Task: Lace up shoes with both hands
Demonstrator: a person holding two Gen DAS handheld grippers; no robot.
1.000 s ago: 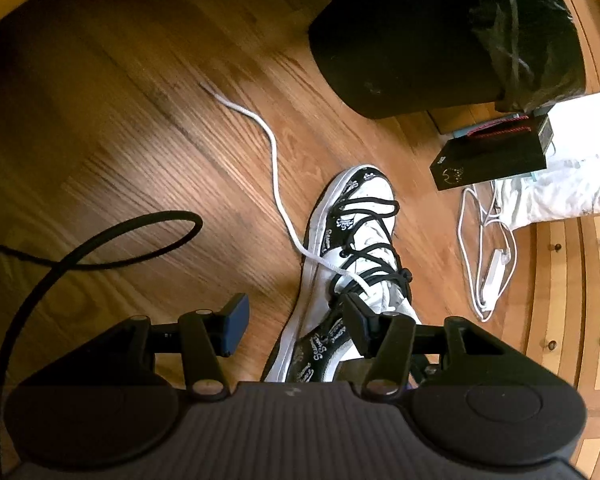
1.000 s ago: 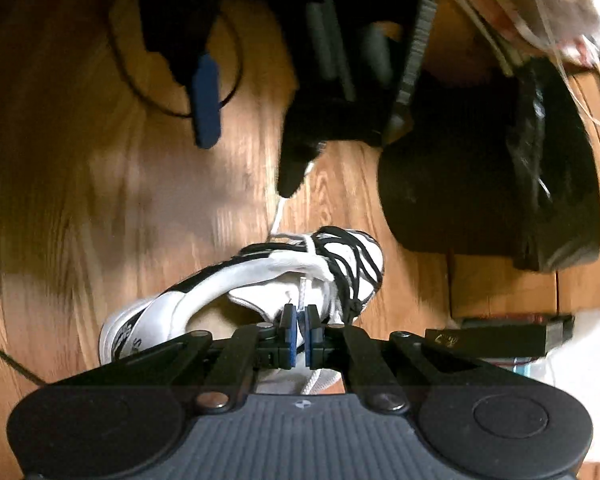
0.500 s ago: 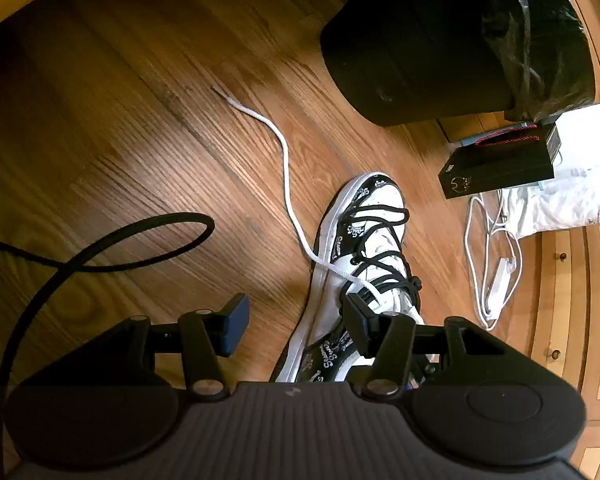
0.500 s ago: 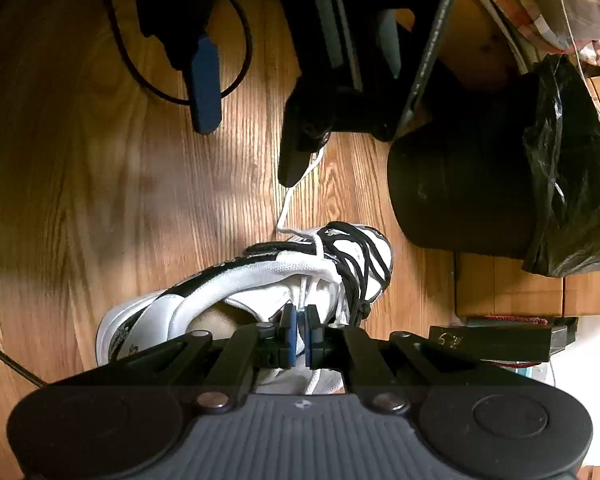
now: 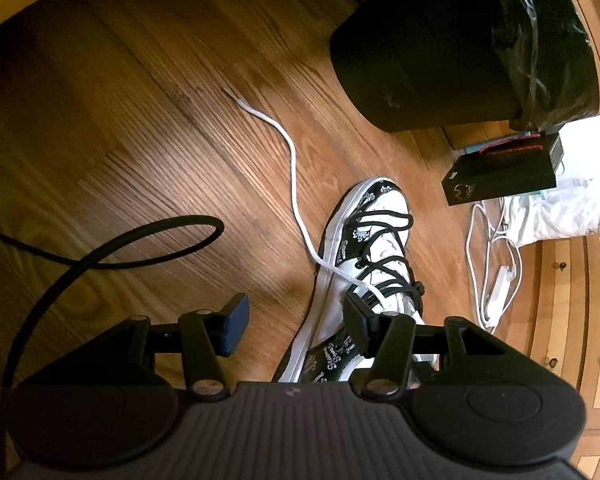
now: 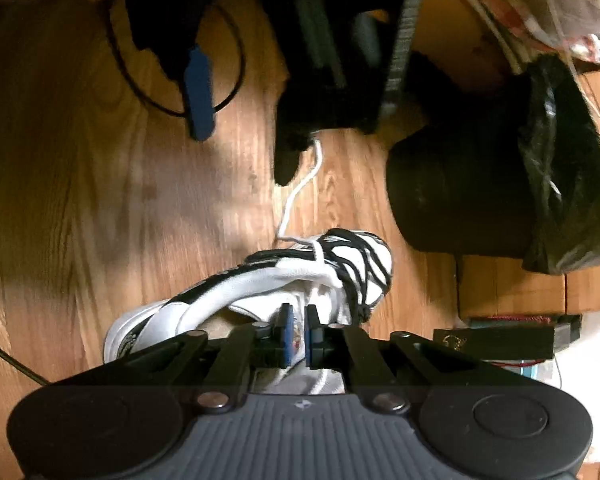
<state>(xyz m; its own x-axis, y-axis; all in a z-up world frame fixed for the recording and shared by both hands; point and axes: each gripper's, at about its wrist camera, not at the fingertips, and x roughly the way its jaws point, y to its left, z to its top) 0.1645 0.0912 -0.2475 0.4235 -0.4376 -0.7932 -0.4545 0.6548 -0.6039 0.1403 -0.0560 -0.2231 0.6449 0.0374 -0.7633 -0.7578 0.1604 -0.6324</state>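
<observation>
A white and black shoe [image 5: 374, 240] with black laces [image 5: 384, 276] lies on the wooden floor. A white lace [image 5: 292, 168] runs from its eyelets out across the floor to the far left. My left gripper [image 5: 296, 318] is open; its right finger hangs over the shoe's side and nothing is pinched. In the right wrist view the shoe [image 6: 268, 280] lies just ahead of my right gripper [image 6: 296, 332], which is shut on a strand of the white lace [image 6: 300, 188] at the shoe's opening. The left gripper [image 6: 244, 128] hangs open beyond the shoe.
A black bin [image 5: 440, 48] lined with a black bag stands beyond the shoe's toe. A black box [image 5: 500, 176], a white cable with a charger [image 5: 496, 284] and a white bag [image 5: 572, 208] lie to the right. A black cable [image 5: 140, 248] loops at the left.
</observation>
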